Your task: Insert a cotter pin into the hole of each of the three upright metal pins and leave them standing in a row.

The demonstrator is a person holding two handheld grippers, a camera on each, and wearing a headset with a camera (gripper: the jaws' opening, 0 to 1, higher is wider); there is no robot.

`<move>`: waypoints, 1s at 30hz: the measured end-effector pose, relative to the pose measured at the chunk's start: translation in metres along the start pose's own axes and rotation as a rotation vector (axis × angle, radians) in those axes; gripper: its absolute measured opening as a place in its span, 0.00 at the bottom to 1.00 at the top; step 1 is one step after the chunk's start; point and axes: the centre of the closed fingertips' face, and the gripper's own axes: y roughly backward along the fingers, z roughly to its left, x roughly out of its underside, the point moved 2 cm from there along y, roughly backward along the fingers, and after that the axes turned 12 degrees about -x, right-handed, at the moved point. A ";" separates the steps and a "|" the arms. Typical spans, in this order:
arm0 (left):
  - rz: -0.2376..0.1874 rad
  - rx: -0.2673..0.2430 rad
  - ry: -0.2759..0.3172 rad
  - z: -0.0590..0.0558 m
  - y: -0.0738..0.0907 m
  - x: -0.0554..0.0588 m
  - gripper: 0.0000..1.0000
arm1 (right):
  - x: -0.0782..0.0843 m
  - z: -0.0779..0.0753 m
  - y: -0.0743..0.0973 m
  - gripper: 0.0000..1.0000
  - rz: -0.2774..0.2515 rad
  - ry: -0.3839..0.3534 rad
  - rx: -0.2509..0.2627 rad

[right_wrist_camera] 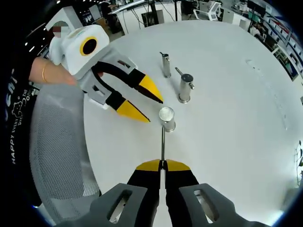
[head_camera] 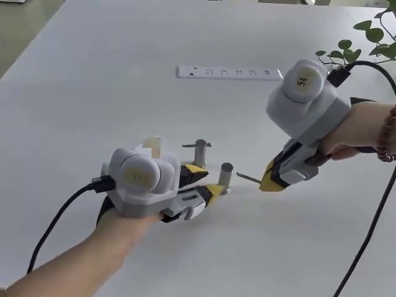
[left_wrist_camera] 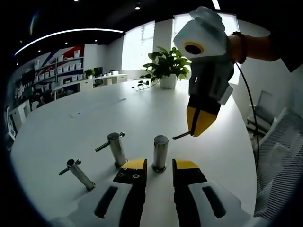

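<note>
3 pins (left_wrist_camera: pixel 116 147), 2 w/ cotters (left_wrist_camera: pixel 102 145), 1 bare pin (left_wrist_camera: pixel 160 152).
R gripper (right_wrist_camera: pixel 162 164) clamped on 3rd cotter (right_wrist_camera: pixel 162 142); L gripper (left_wrist_camera: pixel 159 164) jaws apart, empty, bare pin between tips.

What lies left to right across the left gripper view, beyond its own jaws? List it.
In order: first fitted metal pin → second fitted metal pin → bare metal pin → held cotter pin → right gripper.

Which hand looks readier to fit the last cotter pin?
Right. The right gripper is shut on a cotter pin pointed at the bare metal pin. The left gripper is open and empty, by that pin's base.
</note>
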 end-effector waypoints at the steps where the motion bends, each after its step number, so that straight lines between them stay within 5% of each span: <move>1: 0.003 0.004 -0.007 -0.001 -0.002 0.000 0.20 | 0.000 0.000 0.000 0.00 -0.001 -0.001 0.000; 15: 0.011 -0.006 -0.032 -0.007 -0.025 -0.003 0.16 | 0.000 -0.001 -0.003 0.00 0.004 -0.004 -0.004; 30: 0.024 -0.020 -0.002 -0.006 -0.029 0.002 0.12 | -0.004 0.002 -0.004 0.00 0.012 -0.006 -0.004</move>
